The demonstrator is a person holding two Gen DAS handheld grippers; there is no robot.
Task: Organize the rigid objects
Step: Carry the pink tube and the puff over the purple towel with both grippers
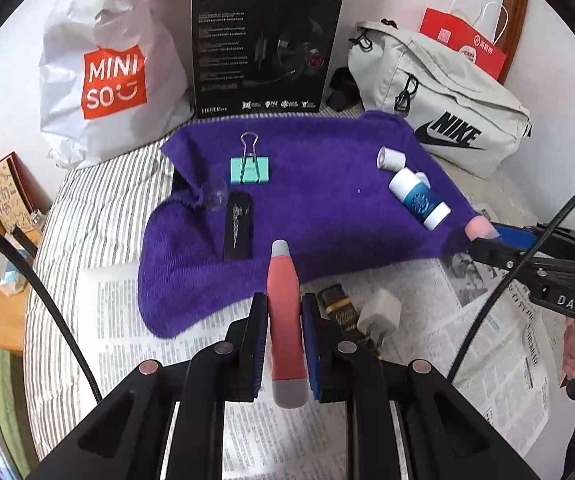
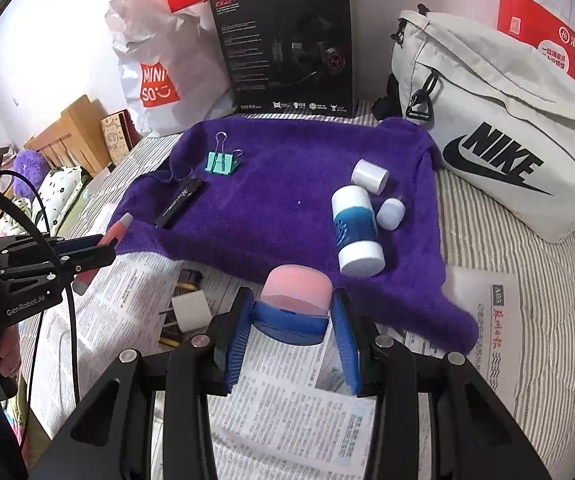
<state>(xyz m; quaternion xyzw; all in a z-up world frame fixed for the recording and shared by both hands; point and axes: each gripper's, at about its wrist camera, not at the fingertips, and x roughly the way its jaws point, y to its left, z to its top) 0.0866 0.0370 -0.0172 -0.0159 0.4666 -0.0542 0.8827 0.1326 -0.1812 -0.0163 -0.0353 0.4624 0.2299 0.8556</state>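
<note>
MINISO bag, HECATE box, NIKE pouch behind purple towel

Ahead of the gripper, along the wall: Miniso bag, Hecate headset box, Nike bag, red paper bag. Newspaper beneath.

Reading "MINI SO" in white letters, with a smile mark, on the orange panel of the crinkled white plastic shopping bag. Making out "HECATE" in green, "G2" in red and "EDIFIER" in white on the tall black cardboard headset box; smaller print there staying illegible. Noting "NIKE" with swoosh in black on the pale grey fabric sling bag. Seeing "DAS" in white on the right gripper body, "GenRobot.AI" on the left gripper body. Spotting "A05" heading the printed newspaper sheet.
</note>
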